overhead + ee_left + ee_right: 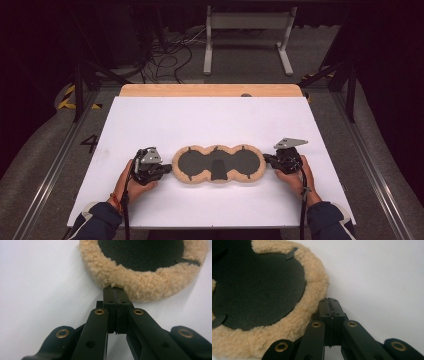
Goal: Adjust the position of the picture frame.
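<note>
Lying flat on the white table (165,120), near the person's edge and midway across it, is a fleece pad (218,164) shaped like three rounds joined in a row. Its border is tan, curly and thick, running all the way around the lobed outline and dipping inward where the rounds meet. Each round has a dark grey, flat, felt-like centre. Short dark tabs (291,253) poke from the grey onto the fleece at several spots, and a wider dark strip (218,170) crosses the middle round toward the near edge.

The left gripper (165,170) sits at the pad's left end. In the left gripper view its jaws stand pressed together with no gap, their tips touching the fleece rim (140,285) at the near edge; whether any fleece is pinched between them cannot be told. The left hand (131,181) holds it from below.

The right gripper (267,160) sits at the pad's right end, held by the right hand (295,176). In the right gripper view its jaws are closed flat on each other, lying just beside the rim (317,285) with nothing visible between them, over bare table.
</note>
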The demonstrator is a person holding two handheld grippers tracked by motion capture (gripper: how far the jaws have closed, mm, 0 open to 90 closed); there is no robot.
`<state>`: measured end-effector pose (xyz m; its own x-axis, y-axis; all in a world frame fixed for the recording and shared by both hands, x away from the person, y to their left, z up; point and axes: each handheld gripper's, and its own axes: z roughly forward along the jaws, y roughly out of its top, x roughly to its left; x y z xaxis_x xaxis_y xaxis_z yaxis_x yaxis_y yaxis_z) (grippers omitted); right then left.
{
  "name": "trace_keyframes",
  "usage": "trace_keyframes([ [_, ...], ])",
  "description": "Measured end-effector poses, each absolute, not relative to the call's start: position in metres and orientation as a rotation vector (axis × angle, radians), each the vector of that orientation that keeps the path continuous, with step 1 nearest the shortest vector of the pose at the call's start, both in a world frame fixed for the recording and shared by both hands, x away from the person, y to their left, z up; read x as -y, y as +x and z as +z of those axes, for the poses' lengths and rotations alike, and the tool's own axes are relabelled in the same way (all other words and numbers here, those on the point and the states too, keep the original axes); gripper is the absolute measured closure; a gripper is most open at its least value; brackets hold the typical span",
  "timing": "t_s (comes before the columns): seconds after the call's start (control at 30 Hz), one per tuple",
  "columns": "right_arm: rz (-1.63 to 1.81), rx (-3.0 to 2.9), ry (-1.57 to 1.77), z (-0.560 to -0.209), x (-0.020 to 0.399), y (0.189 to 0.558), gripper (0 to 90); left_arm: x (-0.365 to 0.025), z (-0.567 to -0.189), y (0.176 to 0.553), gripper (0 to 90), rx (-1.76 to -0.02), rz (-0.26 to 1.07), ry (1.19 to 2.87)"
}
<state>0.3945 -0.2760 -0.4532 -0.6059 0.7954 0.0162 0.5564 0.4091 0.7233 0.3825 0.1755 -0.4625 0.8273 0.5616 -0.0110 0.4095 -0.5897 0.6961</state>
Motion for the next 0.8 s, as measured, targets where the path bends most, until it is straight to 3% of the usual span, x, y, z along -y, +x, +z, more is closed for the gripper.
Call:
trace_keyframes([
  [0.67,0.965,-2.315,1.206,-0.451,0.285,0.383,90.0,-0.166,-0.463,0.387,89.1,-0.688,0.250,2.271],
  [0.8,0.946,-2.302,1.187,-0.450,0.284,0.381,87.2,-0.170,-0.464,0.387,82.8,-0.703,0.252,2.236],
])
